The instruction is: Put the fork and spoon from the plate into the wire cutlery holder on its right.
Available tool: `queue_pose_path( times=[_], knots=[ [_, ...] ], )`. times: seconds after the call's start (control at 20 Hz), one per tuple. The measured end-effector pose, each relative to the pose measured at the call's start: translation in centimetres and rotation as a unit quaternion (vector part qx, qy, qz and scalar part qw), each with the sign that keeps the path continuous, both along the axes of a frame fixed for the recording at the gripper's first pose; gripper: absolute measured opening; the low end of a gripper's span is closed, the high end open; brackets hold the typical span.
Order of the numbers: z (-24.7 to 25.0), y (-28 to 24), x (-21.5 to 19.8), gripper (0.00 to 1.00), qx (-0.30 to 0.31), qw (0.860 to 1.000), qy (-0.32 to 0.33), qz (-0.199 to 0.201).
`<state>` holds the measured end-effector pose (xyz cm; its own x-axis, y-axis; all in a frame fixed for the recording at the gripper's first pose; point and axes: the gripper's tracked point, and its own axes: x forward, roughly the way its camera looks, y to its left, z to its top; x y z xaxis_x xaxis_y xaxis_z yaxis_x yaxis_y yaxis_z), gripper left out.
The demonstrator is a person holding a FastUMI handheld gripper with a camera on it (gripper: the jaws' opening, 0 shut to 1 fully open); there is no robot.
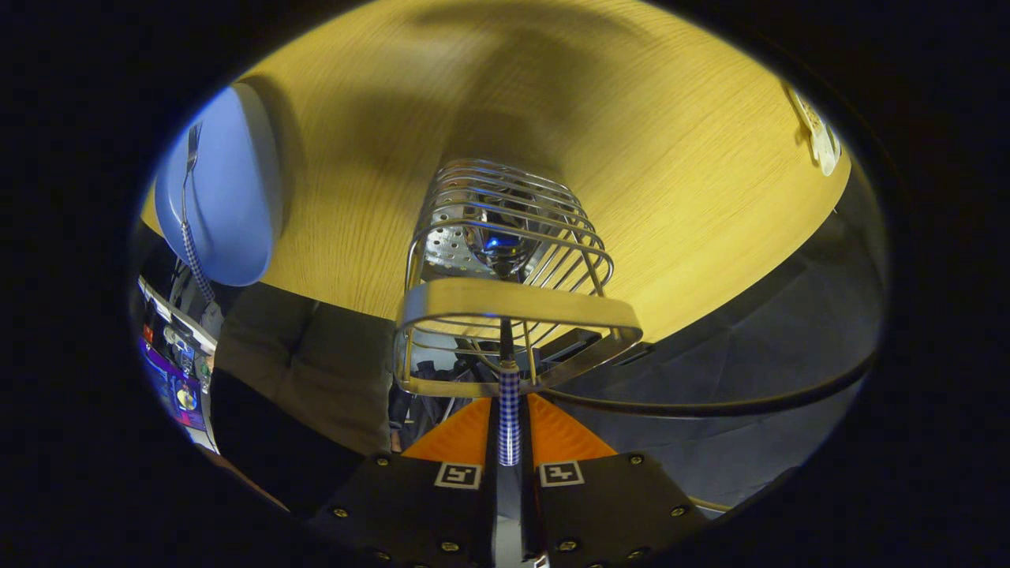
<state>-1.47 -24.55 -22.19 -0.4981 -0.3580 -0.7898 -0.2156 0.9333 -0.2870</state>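
Your tongs (510, 430) are clamped on the spoon (509, 394) handle, bowl down inside the wire cutlery holder (505, 260). Fork (189, 213) lies on the plate (229, 197), left on the counter (671, 158).

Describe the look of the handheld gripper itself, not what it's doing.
The gripper has two wedge-shaped, ribbed fingers mounted on flat black plates studded with small round screws. Each plate carries a square black-and-white marker tag near the finger base.

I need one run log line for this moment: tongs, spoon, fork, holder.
tongs: shut on spoon handle | spoon: bowl down inside holder | fork: on plate | step: spoon not released
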Motion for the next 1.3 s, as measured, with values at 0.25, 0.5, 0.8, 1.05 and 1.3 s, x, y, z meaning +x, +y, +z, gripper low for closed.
queue_pose_path(
  times=[0.25,0.5,0.8,1.05,1.3],
  knots=[
    [1.3,-0.1,-0.3,0.17,0.009,1.0,-0.013,-0.007],
    [4.6,-0.5,-2.6,0.39,0.022,0.997,-0.067,-0.027],
    [5.2,-0.8,-8.3,0.95,0.062,0.981,-0.157,-0.097],
    [3.8,1.1,-10.4,0.97,0.094,0.961,-0.233,-0.115],
    [3.3,2.7,-10.7,0.97,0.034,0.947,-0.316,-0.052]
  ],
)
